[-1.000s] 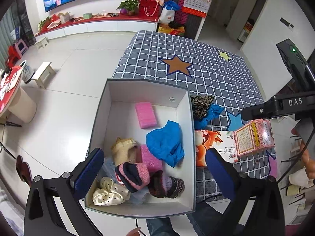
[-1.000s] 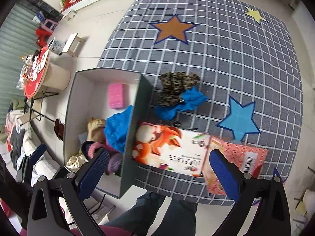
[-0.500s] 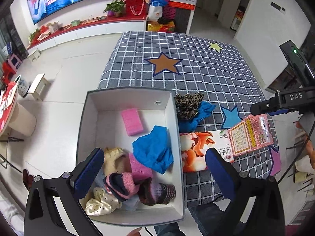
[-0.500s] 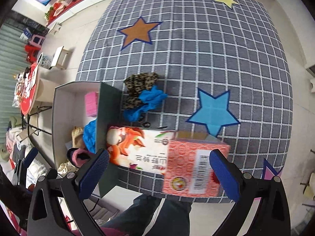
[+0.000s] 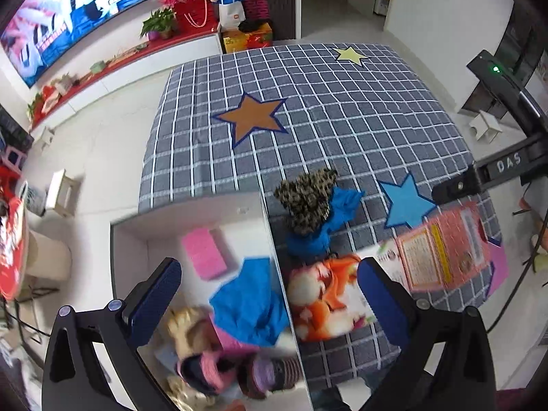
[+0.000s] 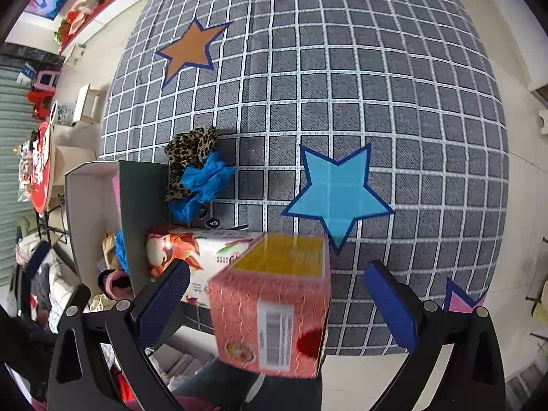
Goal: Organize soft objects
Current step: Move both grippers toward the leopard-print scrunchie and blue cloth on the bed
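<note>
A white storage box [image 5: 191,212] stands at the table's left front edge and holds a pink sponge [image 5: 204,251], a blue cloth [image 5: 248,303] and several knitted and plush items [image 5: 212,363]. A leopard-print cloth [image 5: 306,195] and a second blue cloth [image 5: 328,222] lie on the table just right of the box; they also show in the right wrist view [image 6: 190,152] [image 6: 202,185]. My left gripper [image 5: 267,294] is open above the box's right wall. My right gripper [image 6: 275,299] is open above a pink carton [image 6: 274,304].
A white carton with an orange print [image 5: 325,303] lies beside the pink carton [image 5: 441,246] at the table's front edge. The grey checked tablecloth [image 6: 342,85] carries star patches. Stools, a round red table and a TV shelf stand on the floor to the left.
Both grippers have moved right and forward over the table. The box has slid left in both views, and the pink carton now fills the space between my right fingers. Both stay open.
</note>
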The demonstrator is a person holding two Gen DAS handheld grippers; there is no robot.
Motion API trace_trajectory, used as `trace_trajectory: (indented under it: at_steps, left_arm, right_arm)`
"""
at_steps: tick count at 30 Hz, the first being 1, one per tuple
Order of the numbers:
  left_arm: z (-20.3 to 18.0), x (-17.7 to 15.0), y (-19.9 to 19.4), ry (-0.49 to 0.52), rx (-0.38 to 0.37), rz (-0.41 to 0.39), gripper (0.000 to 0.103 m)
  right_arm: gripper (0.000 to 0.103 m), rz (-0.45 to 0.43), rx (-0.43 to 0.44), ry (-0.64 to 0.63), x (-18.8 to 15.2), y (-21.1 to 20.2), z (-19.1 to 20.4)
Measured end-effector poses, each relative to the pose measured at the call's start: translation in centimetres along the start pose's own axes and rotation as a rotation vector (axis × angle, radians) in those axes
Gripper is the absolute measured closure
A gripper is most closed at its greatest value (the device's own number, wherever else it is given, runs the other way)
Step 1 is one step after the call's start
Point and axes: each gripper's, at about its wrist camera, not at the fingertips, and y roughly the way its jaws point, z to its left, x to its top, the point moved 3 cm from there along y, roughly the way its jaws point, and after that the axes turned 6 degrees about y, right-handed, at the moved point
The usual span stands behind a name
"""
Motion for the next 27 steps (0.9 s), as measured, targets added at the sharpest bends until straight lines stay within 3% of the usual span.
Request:
trace_trajectory:
  at_steps: [9,17,20,23,27]
  left_arm:
    - [1.8,1.7,1.2,-0.099,0.036,0.045,0.0]
    - [2.3,0.4,1.5,-0.211,0.053,0.099,0.0]
    - [2.4,0.2,1.7,-0.242,0.055,0.111,0.0]
    - [2.3,0.4,1.8,-0.245,0.058,0.115,0.0]
    - [1.6,1.5,2.4,-0.216,0.045,0.117,0.0]
  right_arm:
    - [0.0,0.148,0.032,-0.075,5.0,4.6,4.4]
    - [0.0,0.271,-0.019,-0.135,7.8,12.9,9.9]
    - [0.0,0.303,-0.083,-0.199,7.7,15.8,11.2]
    - [0.0,0.312,-0.244,-0.236,7.7,17.3,10.3]
    - [0.0,0.287,-0.283,-0.016,9.8,15.1,4.5]
